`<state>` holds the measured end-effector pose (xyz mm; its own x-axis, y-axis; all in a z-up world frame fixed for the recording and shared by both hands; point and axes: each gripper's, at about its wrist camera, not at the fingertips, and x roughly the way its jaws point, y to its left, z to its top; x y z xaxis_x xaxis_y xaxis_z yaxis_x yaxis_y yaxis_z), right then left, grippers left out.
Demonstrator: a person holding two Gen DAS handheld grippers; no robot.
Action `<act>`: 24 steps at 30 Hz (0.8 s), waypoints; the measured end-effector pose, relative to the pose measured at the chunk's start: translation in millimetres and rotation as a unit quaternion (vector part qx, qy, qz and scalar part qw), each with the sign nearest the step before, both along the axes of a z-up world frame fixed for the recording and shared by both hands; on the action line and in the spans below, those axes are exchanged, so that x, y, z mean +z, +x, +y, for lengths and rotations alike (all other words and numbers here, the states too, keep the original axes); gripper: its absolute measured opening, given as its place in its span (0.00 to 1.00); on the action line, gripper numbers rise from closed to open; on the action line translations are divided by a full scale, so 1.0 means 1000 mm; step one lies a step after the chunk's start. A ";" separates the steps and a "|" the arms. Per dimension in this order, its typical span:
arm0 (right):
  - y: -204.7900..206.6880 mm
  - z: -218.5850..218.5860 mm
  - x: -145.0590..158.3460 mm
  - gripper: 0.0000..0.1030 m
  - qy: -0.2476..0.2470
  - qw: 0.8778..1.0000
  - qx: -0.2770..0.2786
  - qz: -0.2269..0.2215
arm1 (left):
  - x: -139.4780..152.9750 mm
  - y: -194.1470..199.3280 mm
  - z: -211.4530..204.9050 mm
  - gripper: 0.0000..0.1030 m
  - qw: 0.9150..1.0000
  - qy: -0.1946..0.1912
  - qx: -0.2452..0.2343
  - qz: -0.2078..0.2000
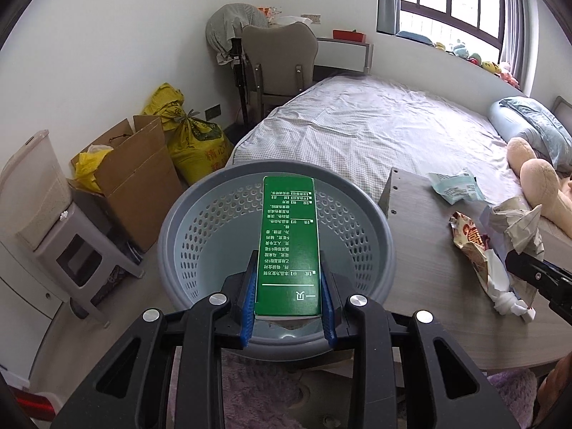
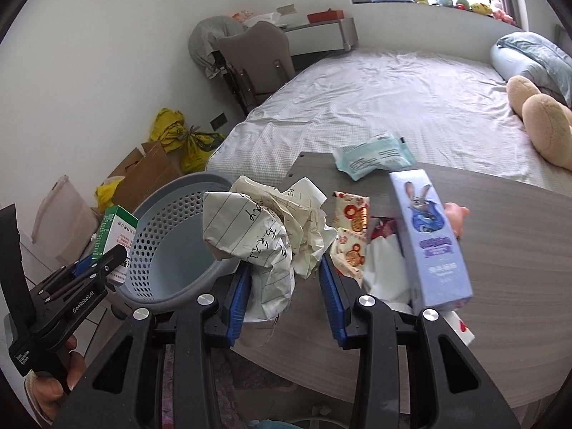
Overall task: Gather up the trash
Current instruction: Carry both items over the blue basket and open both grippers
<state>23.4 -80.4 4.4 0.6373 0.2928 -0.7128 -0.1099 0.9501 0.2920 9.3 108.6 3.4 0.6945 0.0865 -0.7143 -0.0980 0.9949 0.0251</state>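
My left gripper (image 1: 289,286) is shut on a long green box (image 1: 289,236), held above the grey perforated basket (image 1: 200,228). In the right wrist view this gripper (image 2: 107,261) and its green box (image 2: 114,228) hang at the basket's (image 2: 171,250) left rim. My right gripper (image 2: 284,275) is shut on a crumpled ball of lined paper (image 2: 264,228), over the table edge beside the basket. On the wooden table (image 2: 500,286) lie a purple carton with a rabbit picture (image 2: 432,239), a red-and-cream snack wrapper (image 2: 350,236), white tissue (image 2: 386,271) and a teal packet (image 2: 371,155).
The basket sits at the table's left corner. Left of it on the floor are a cardboard box (image 1: 136,175), yellow sacks (image 1: 193,139) and a grey stool (image 1: 82,257). Behind the table lies a bed (image 1: 375,128) with a plush toy (image 1: 536,178); a chair (image 1: 279,60) stands at its foot.
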 end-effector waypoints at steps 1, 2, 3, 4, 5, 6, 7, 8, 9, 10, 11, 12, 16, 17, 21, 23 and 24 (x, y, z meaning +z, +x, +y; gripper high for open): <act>0.004 0.007 -0.002 0.36 -0.002 1.000 0.006 0.003 | -0.001 0.001 0.004 0.28 1.000 0.000 0.002 0.001; 0.008 0.012 -0.004 0.36 -0.003 1.000 0.012 0.006 | -0.003 0.003 0.008 0.28 1.000 -0.001 0.005 0.003; 0.011 0.018 -0.005 0.36 -0.004 1.000 0.016 0.009 | -0.005 0.005 0.012 0.28 1.000 -0.002 0.007 0.006; 0.016 0.023 -0.007 0.36 -0.006 1.000 0.021 0.013 | -0.006 0.007 0.015 0.28 1.000 -0.004 0.009 0.009; 0.019 0.028 -0.009 0.36 -0.007 1.000 0.025 0.016 | -0.008 0.010 0.019 0.28 1.000 -0.005 0.011 0.012; 0.022 0.032 -0.011 0.36 -0.008 0.999 0.029 0.018 | -0.010 0.012 0.023 0.28 1.000 -0.007 0.014 0.015; 0.024 0.038 -0.012 0.36 -0.009 0.999 0.032 0.020 | -0.012 0.014 0.025 0.28 1.000 -0.008 0.016 0.018; 0.028 0.043 -0.013 0.36 -0.011 0.999 0.036 0.023 | -0.014 0.016 0.028 0.28 1.000 -0.009 0.018 0.021; 0.031 0.047 -0.014 0.36 -0.012 0.999 0.040 0.025 | -0.016 0.018 0.031 0.28 0.999 -0.010 0.021 0.023; 0.033 0.051 -0.014 0.36 -0.013 0.999 0.043 0.026 | -0.017 0.019 0.033 0.28 0.999 -0.011 0.023 0.026; 0.036 0.054 -0.015 0.36 -0.014 0.998 0.045 0.028 | -0.018 0.021 0.036 0.28 0.999 -0.012 0.024 0.028; 0.039 0.056 -0.016 0.36 -0.015 0.998 0.048 0.030 | -0.019 0.023 0.038 0.28 0.999 -0.013 0.025 0.030; 0.048 0.067 -0.018 0.36 -0.017 0.998 0.057 0.034 | -0.022 0.031 0.047 0.28 0.999 -0.016 0.031 0.035; 0.050 0.069 -0.019 0.36 -0.018 0.997 0.059 0.034 | -0.023 0.034 0.050 0.28 0.999 -0.017 0.031 0.036; 0.061 0.082 -0.023 0.36 -0.022 0.997 0.068 0.040 | -0.025 0.042 0.058 0.28 0.998 -0.019 0.033 0.042; 0.067 0.088 -0.026 0.36 -0.023 0.996 0.073 0.044 | -0.027 0.047 0.062 0.28 0.998 -0.021 0.034 0.045; 0.069 0.091 -0.027 0.36 -0.024 0.996 0.076 0.045 | -0.028 0.049 0.064 0.28 0.998 -0.021 0.035 0.048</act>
<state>92.7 11.0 -22.7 0.5204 0.3455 -0.7809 -0.2289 0.9375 0.2622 58.7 172.8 -25.1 0.6167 0.1008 -0.7807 -0.1664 0.9861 -0.0041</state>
